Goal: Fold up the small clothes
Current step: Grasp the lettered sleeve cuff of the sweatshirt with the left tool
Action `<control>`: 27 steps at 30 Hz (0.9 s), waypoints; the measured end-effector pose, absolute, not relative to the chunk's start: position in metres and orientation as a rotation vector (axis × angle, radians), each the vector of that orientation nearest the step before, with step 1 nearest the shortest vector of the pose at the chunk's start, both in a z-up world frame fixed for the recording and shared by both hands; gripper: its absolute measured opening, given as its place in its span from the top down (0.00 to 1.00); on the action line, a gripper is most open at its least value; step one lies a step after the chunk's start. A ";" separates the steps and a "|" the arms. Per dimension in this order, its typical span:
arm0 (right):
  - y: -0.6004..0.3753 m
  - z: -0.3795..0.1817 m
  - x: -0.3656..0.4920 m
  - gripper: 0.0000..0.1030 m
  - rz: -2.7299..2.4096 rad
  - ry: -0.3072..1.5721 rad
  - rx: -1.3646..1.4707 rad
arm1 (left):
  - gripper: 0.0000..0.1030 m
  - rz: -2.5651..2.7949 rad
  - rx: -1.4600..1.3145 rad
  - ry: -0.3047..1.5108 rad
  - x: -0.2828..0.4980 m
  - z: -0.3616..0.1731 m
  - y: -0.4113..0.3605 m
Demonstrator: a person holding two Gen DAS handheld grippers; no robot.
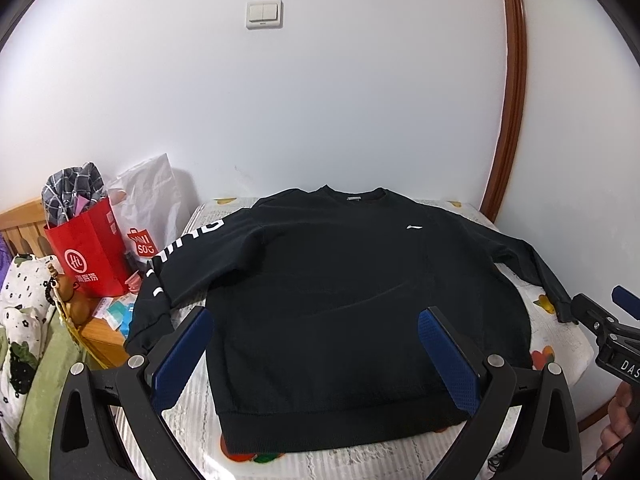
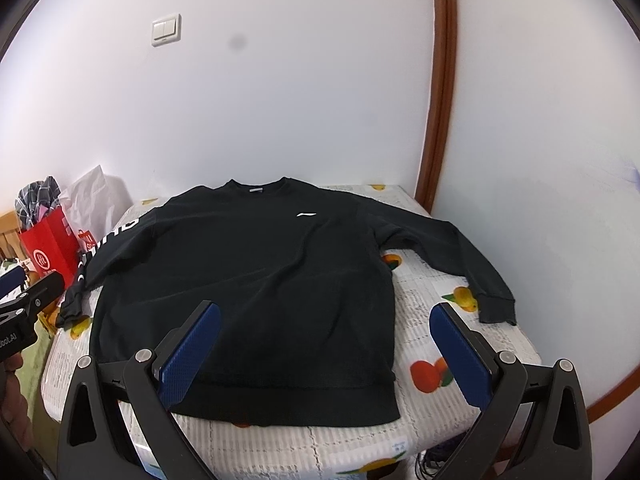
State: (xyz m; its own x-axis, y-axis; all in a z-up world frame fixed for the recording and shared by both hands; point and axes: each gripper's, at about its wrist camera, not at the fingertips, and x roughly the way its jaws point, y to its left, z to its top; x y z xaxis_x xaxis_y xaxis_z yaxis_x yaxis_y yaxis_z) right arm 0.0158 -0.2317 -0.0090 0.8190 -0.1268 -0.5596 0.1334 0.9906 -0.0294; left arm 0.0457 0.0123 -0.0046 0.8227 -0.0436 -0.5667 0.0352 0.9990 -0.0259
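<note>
A black long-sleeved sweatshirt (image 1: pixel 320 300) lies flat, front up, on the table with its hem toward me and both sleeves spread out; the right wrist view shows the sweatshirt (image 2: pixel 248 280) too. White lettering runs down its left sleeve (image 1: pixel 180 252). My left gripper (image 1: pixel 316 320) hovers open above the lower hem, blue pads wide apart, holding nothing. My right gripper (image 2: pixel 326 316) is open too, above the shirt's lower right side, near the right sleeve cuff (image 2: pixel 494 300). Each gripper appears at the edge of the other's view.
The table (image 2: pixel 440 360) has a white fruit-print cloth and stands against a white wall. A red paper bag (image 1: pixel 90 248) and a white bag (image 1: pixel 148 208) stand to the left on a wooden stand. A brown door frame (image 1: pixel 512 100) rises at the right.
</note>
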 end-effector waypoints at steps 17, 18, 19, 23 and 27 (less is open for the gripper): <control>-0.224 -0.097 0.126 0.09 -0.065 0.783 0.046 | 0.11 0.193 -0.055 0.842 0.158 -0.115 0.115; -0.222 -0.101 0.130 0.09 -0.061 0.793 0.038 | 0.14 0.214 -0.052 0.851 0.163 -0.120 0.123; -0.219 -0.107 0.135 0.09 -0.058 0.806 0.028 | 0.16 0.233 -0.052 0.861 0.167 -0.125 0.130; -0.216 -0.122 0.148 0.09 -0.003 0.861 0.069 | 0.22 0.302 -0.055 0.900 0.185 -0.147 0.161; -0.209 -0.131 0.155 0.09 -0.003 0.882 0.057 | 0.29 0.330 -0.037 0.916 0.193 -0.162 0.175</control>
